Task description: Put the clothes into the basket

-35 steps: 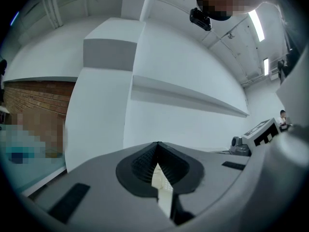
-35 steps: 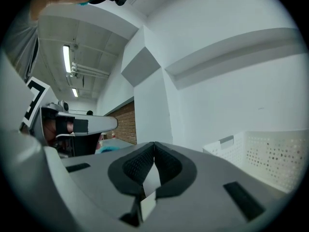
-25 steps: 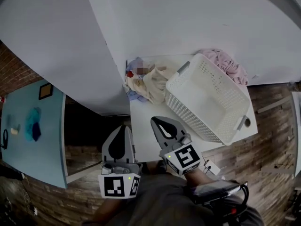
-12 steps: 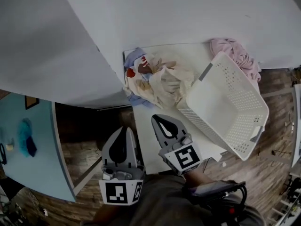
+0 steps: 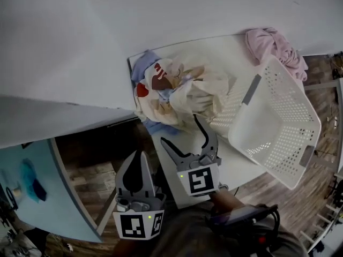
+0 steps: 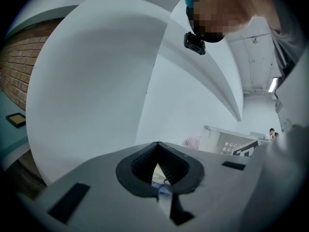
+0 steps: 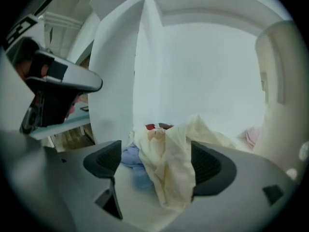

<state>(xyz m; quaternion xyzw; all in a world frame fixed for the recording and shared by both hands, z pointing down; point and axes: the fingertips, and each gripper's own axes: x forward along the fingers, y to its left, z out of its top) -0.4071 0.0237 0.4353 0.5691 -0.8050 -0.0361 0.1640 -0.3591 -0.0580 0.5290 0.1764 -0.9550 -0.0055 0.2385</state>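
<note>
A cream printed garment [image 5: 185,92] lies heaped on the white table [image 5: 236,167], over a blue garment [image 5: 143,63]. A pink garment [image 5: 273,44] sits at the far right corner. The white basket [image 5: 278,130] rests tilted on the table's right side. My right gripper [image 5: 179,128] is at the heap's near edge and its jaws are opening. In the right gripper view the cream garment [image 7: 169,168] hangs between the spread pads without being pressed, with the blue garment [image 7: 135,166] beside it. My left gripper [image 5: 142,154] is shut and empty, low at the table's left, off its edge.
A white wall [image 5: 161,15] stands close behind the table. A teal table [image 5: 32,191] with small objects stands at the far left, over a wooden floor [image 5: 94,175]. The basket [image 7: 280,81] rises at the right of the right gripper view.
The right gripper's jaws have gone from shut to wide apart, and it has moved forward to the clothes heap. The left gripper stays shut in the same place.
</note>
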